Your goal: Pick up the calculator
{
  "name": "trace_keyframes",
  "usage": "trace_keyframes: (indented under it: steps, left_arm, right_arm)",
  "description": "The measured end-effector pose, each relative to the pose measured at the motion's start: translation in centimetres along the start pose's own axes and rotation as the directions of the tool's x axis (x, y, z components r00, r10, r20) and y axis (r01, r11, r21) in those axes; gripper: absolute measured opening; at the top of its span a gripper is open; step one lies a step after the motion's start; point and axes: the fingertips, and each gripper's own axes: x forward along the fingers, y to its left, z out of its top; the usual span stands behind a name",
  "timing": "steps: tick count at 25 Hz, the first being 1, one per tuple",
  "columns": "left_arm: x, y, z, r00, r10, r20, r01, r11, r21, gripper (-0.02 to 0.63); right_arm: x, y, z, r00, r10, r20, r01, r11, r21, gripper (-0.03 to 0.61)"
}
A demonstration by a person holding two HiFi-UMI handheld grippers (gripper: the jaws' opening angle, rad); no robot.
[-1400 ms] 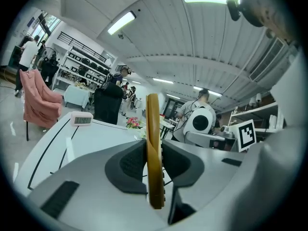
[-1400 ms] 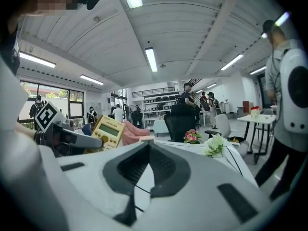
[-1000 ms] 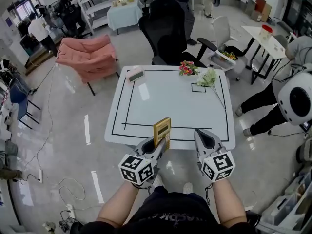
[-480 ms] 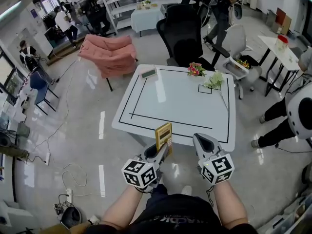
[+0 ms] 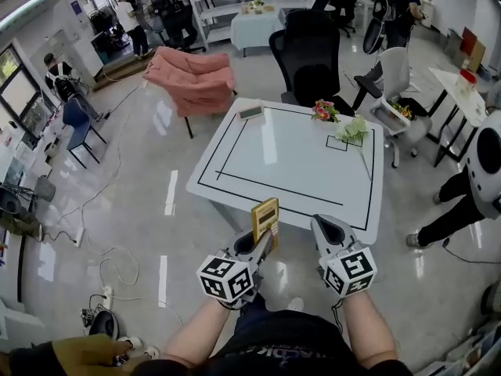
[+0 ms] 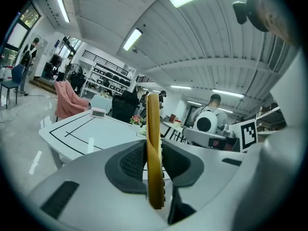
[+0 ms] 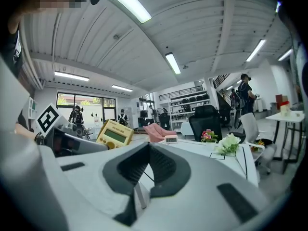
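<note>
White table (image 5: 297, 159) ahead; yellow calculator (image 5: 264, 215) upright within the left tongs (image 5: 264, 243).

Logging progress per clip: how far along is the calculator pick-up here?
Done: the flat yellow calculator is off the white rectangular table, clamped edge-on between the jaws of the left gripper. In hand: it is held upright in the air near the table's front edge, while the right gripper is shut and empty. Left: nothing of the pick-up itself that I can see.
</note>
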Motion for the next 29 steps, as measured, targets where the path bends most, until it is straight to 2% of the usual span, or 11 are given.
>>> trace_keyframes:
  steps: [29]
  left_arm:
    - [1.8, -0.1, 0.2, 0.999, -0.022, -0.038, 0.022, 1.000, 0.008, 0.081]
  right_arm:
    - [0.1, -1.1, -0.6, 1.000, -0.026, -0.005, 0.026, 0.999, 0.028, 0.000]
